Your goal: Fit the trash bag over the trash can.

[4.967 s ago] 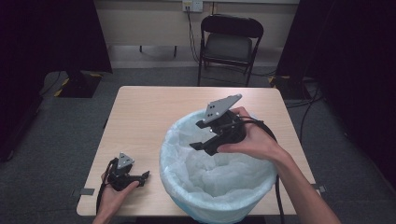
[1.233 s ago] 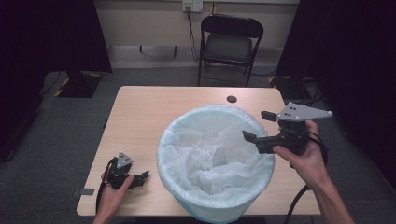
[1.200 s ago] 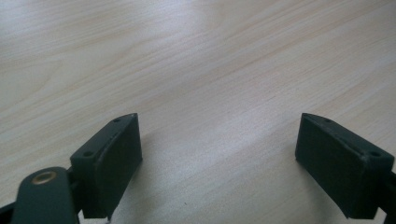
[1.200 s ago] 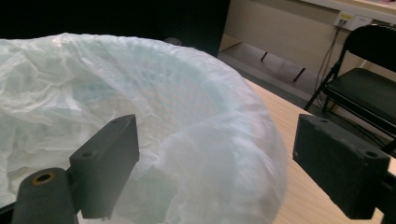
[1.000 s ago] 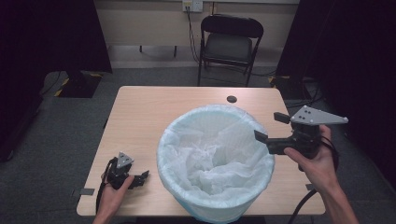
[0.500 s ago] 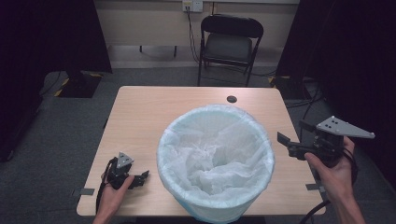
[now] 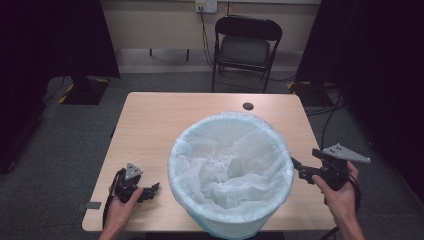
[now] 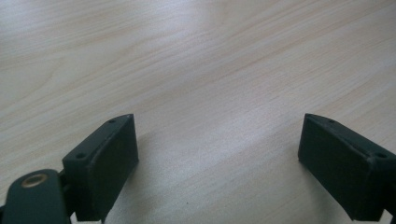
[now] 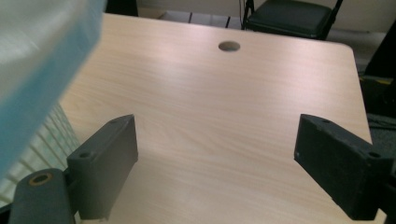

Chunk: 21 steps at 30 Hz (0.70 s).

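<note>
**Occlusions, crops and blur**

Bin (image 7: 230, 172): base cut by the high view's lower edge; liner (image 7: 227, 187) hides its floor. In the right gripper view the bin's wall (image 9: 39, 70) is a blur, cropped left. Chair (image 9: 289, 16) cropped at the top there.

A pale blue, translucent liner (image 7: 230, 170) in the bin, light wood-grain table (image 7: 165, 125), black chair (image 7: 247, 47).

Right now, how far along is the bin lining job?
Done, it seems: the liner is folded over the bin's rim all round. In hand: nothing; left gripper and right gripper are open and empty, beside the bin. Left: nothing obvious on the table.
</note>
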{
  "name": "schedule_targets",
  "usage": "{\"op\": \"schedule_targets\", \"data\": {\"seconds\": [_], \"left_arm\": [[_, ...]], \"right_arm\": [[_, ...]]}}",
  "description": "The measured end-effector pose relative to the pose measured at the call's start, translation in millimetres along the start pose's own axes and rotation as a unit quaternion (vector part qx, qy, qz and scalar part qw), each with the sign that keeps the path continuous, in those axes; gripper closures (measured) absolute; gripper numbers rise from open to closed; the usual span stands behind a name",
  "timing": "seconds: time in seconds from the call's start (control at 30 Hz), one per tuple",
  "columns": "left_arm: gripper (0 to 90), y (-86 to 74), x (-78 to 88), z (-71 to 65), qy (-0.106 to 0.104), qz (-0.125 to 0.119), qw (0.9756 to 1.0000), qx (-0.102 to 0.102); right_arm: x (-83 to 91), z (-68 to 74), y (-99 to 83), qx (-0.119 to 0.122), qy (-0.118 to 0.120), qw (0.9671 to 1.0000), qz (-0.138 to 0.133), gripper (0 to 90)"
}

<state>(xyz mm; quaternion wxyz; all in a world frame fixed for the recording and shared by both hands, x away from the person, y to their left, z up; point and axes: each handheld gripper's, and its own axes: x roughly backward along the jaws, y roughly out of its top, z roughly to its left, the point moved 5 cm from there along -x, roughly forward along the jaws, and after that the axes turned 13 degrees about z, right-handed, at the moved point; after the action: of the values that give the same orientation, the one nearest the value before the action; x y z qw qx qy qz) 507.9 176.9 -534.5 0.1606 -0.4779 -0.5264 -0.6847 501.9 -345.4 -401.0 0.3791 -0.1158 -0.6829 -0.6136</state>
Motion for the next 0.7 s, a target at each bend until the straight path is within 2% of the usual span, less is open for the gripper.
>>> {"op": "schedule_targets", "data": {"seconds": [0.1, 0.3, 0.4, 0.53, 0.7], "left_arm": [[11.6, 0.0, 0.0, 0.0, 0.000, 0.000, 1.0000, 0.000], [11.2, 0.0, -0.1, -0.1, -0.001, 0.000, 1.0000, 0.000], [11.2, 0.0, -0.1, -0.1, -0.001, 0.000, 1.0000, 0.000], [11.2, 0.0, -0.1, -0.1, -0.001, 0.000, 1.0000, 0.000], [11.2, 0.0, -0.1, -0.1, -0.001, 0.000, 1.0000, 0.000]], "right_arm": [[-13.8, -0.9, -12.1, -0.002, -0.012, 0.9998, 0.015, 12.9], [-38.4, -2.0, -29.9, -0.012, -0.014, 0.9991, 0.038, 13.0], [-45.9, -3.4, -35.2, -0.016, -0.016, 0.9989, 0.042, 13.0], [-63.1, -12.8, -47.7, -0.023, -0.051, 0.9969, 0.056, 13.1], [-76.5, -23.2, -62.0, -0.040, -0.060, 0.9946, 0.075, 13.1]]}}
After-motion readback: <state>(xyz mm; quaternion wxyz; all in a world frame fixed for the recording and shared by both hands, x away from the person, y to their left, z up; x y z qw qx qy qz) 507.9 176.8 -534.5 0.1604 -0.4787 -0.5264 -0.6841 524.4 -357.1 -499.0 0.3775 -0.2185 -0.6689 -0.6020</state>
